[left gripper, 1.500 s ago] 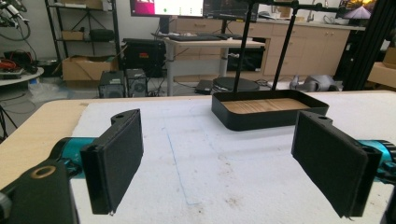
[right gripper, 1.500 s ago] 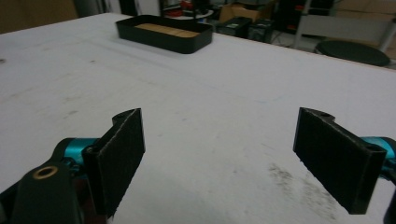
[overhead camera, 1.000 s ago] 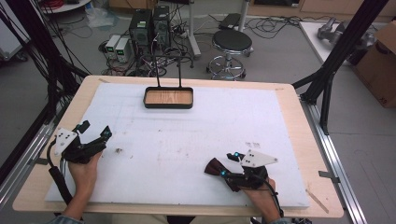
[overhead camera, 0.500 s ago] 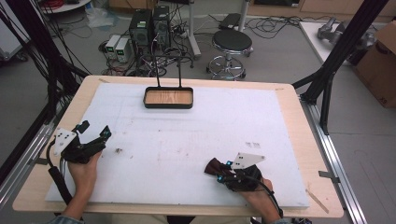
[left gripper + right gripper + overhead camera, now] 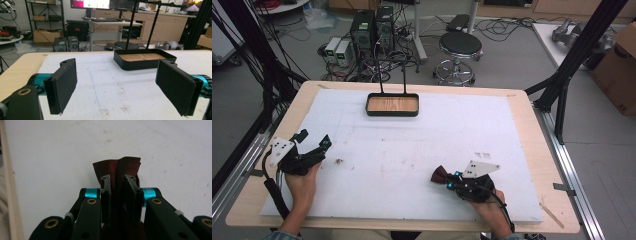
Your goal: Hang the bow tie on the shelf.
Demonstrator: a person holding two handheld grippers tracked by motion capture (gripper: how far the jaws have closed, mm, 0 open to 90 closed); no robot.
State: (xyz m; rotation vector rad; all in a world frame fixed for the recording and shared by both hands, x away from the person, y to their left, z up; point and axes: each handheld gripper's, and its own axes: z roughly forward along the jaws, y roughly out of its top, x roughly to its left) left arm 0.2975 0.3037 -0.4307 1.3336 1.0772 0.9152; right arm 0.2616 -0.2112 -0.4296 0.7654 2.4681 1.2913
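Right gripper (image 5: 446, 178) jaws just closing, now clamped on dark red crumpled cloth piece (image 5: 117, 168), near front edge of white foam board (image 5: 412, 145). Left gripper (image 5: 312, 142) jaws wide apart, holding nothing, at board's left edge. Black shallow tray with wooden floor (image 5: 392, 105) at far side.

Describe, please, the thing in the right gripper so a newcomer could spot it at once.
Start from the white foam board covering the wooden table, then go to its near right part. There the right gripper has just closed on a small dark red cloth, folded upright, the board's sole red item.
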